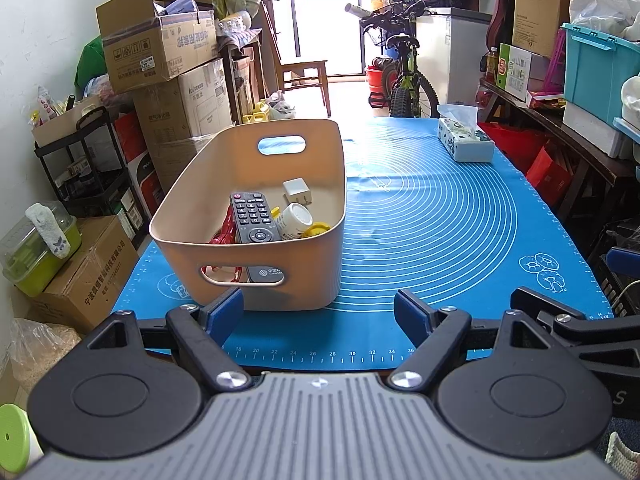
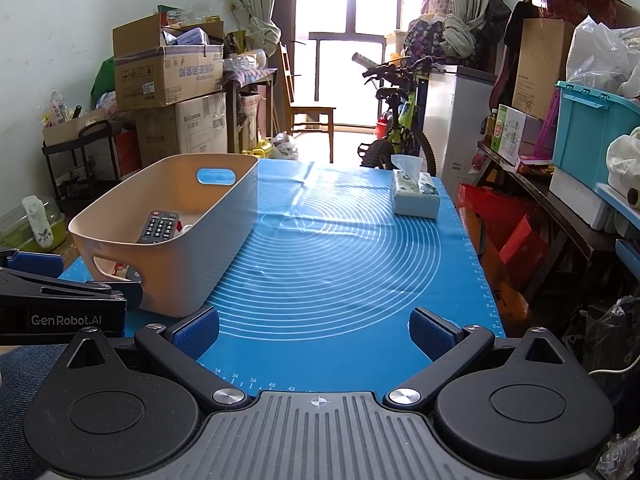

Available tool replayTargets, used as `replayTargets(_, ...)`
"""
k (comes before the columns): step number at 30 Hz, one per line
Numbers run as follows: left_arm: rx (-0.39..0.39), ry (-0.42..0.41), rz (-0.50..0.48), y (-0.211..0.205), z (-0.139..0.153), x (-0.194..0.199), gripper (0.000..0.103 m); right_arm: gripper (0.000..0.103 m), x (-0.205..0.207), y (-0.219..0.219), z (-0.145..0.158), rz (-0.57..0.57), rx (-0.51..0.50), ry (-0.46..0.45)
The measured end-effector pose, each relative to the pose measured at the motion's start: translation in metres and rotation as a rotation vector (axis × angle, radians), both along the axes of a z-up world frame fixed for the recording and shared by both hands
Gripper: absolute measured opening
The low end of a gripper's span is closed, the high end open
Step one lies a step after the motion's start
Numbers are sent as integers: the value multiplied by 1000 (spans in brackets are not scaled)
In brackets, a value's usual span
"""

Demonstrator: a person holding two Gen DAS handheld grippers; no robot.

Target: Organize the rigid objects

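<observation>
Though the beige bin (image 1: 256, 184) sits in plain sight on the left part of the blue mat (image 1: 440, 220), its near wall hides the lower half of what's inside. A black remote (image 1: 253, 216) leans on that wall, its foot showing thru the handle slot w/ a logo and small print, too tiny to read for sure. Something red (image 1: 225, 232) lies left of the remote, mostly covered; can't tell what it is. Right of the remote: a white plug adapter (image 1: 295, 191), a white bottle (image 1: 295, 221) on its side, and a yellow piece (image 1: 316, 230), perhaps a lid, cut off by the rim.

Left gripper (image 1: 318, 308) hovers just short of the bin, jaws wide apart, nothing between them; its left pad overlaps the bin's near wall in the view. Seen from the right wrist cam, its body reads "GenRobot.AI".

Right gripper (image 2: 316, 332) hangs over bare mat, jaws spread wide, empty. Ruler numbers run along the mat's near edge.

Far right on the mat, a tissue box (image 1: 464, 140) stands well apart from the bin; its print is illegible.
</observation>
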State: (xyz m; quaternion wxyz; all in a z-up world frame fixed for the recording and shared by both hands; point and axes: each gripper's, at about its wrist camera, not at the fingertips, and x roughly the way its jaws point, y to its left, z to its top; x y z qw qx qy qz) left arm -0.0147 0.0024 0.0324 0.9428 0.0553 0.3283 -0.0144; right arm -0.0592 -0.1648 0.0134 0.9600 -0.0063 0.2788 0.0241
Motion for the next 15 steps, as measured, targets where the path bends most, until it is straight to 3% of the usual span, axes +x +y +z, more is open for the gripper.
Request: replayTargets(15, 1, -2, 0, -1, 2, -1, 82, 100, 0, 0, 0, 1, -1, 0)
